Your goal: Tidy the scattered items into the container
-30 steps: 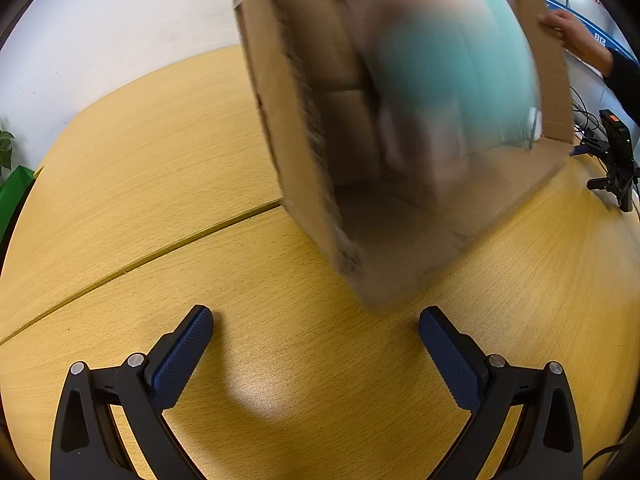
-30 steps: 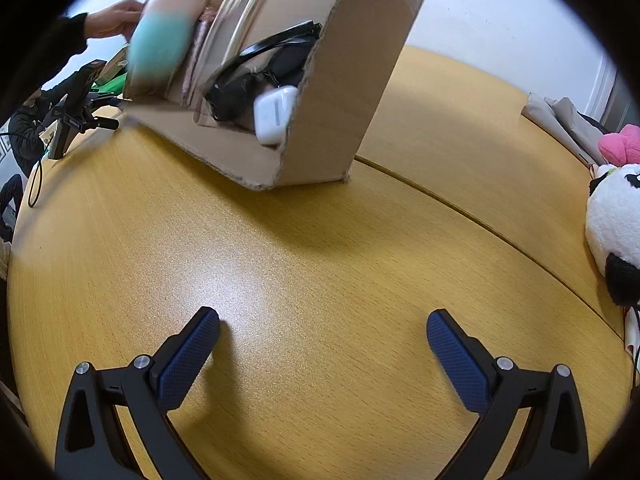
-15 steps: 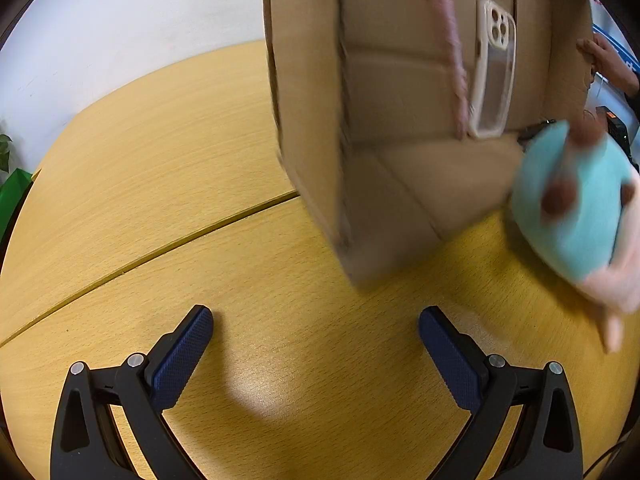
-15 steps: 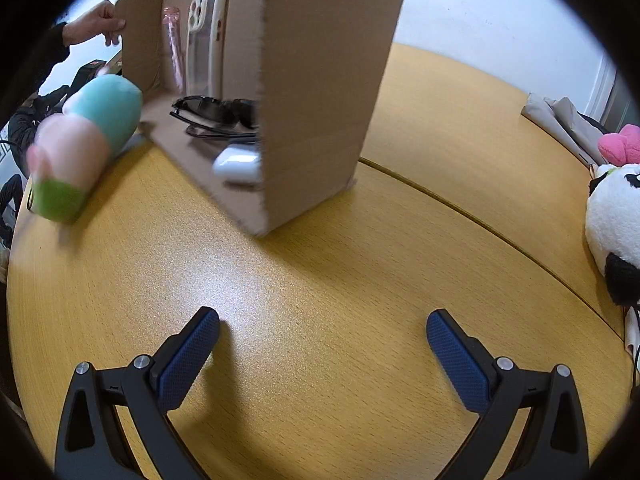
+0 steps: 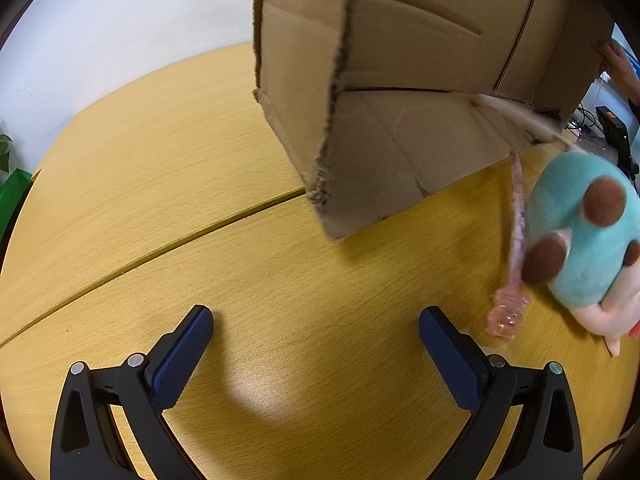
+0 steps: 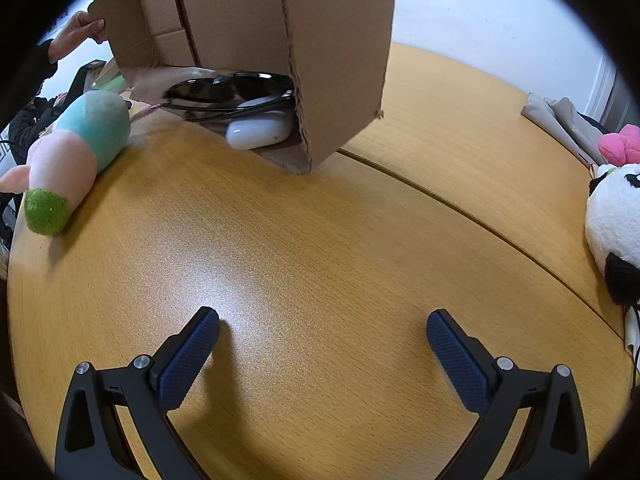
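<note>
Cardboard box (image 5: 400, 80) was tipped over, one lower edge on the table (image 6: 320, 248), opening turned to the side; a bystander's hand (image 6: 80, 30) gripped its far flap. Inside the box, at the low edge: black sunglasses (image 6: 228, 90) lying on top of a white earbud case (image 6: 258, 130), both partly spilling past the rim.

Outside the box, on the table just beside its opening: a teal-and-pink plush toy (image 6: 76, 160) with a green end, lying on its side. In the left wrist view a pink wrapped stick-like item (image 5: 514, 256) ran from the box edge along the plush, touching it.

Left claw (image 5: 316, 332) was wide open, holding nothing, hovering over bare table short of the box. Right claw (image 6: 322, 330) likewise wide open and empty, well short of the box.

Away from the box on the far right table edge: a white-and-black panda plush (image 6: 614, 216) with a pink bow, and folded grey cloth (image 6: 560, 114) behind it. Beyond the box's flap, a black device (image 5: 616, 132) with cables.

Table: light wood laminate with a curved seam (image 5: 160, 248). White wall (image 5: 120, 28) behind. No legible writing.
</note>
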{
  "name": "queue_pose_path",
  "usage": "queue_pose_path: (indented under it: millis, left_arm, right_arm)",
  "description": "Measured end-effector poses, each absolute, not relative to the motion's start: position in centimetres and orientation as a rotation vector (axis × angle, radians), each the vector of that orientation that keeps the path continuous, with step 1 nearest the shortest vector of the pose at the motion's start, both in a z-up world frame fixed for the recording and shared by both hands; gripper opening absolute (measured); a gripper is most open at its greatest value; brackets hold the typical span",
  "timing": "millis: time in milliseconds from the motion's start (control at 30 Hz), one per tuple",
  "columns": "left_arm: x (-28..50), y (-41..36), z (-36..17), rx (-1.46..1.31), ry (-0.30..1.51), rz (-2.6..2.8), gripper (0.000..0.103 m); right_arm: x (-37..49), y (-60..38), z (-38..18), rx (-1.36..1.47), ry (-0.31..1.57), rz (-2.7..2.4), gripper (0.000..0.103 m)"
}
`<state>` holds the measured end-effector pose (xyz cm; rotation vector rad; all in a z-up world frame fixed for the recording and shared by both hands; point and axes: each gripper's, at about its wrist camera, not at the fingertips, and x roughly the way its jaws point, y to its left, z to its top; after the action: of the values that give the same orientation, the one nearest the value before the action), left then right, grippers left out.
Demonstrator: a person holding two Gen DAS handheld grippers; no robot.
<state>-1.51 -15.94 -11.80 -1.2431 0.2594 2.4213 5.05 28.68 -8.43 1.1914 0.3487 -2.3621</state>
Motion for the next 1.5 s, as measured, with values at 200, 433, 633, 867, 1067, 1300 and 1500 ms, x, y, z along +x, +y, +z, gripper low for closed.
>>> queue_pose_path:
  millis: [200,433,633,867,1067,1300,1500]
  left_arm:
    - [-1.65,-15.89,-11.79,-1.243,0.259,2.421,0.103]
    - [-1.88,-15.82,-11.89,-1.243,0.260,2.421,0.103]
    - [-1.93,-15.81,-11.93,-1.242,0.260,2.421,0.103]
    - [-1.89,-15.82,-11.93,-1.242,0.260,2.421,0.103]
    - [-2.00,-15.78,-11.97,-1.242,0.261,2.421,0.103]
    - [-2.04,-15.77,-11.98,-1.242,0.261,2.421,0.103]
    - [-2.00,-15.78,-11.98,-1.241,0.261,2.420,0.103]
  right_arm:
    - [5.10,28.65,-8.53,1.191,0.349,-2.362,0.103]
    - [5.16,28.56,-8.78,1.191,0.348,-2.362,0.103]
    - [5.30,28.53,-8.86,1.191,0.348,-2.362,0.103]
    - [5.31,28.53,-8.83,1.191,0.349,-2.362,0.103]
    - [5.08,28.68,-8.79,1.191,0.349,-2.361,0.103]
    - [5.07,28.68,-8.83,1.192,0.349,-2.361,0.103]
    - [5.06,28.70,-8.83,1.197,0.350,-2.354,0.103]
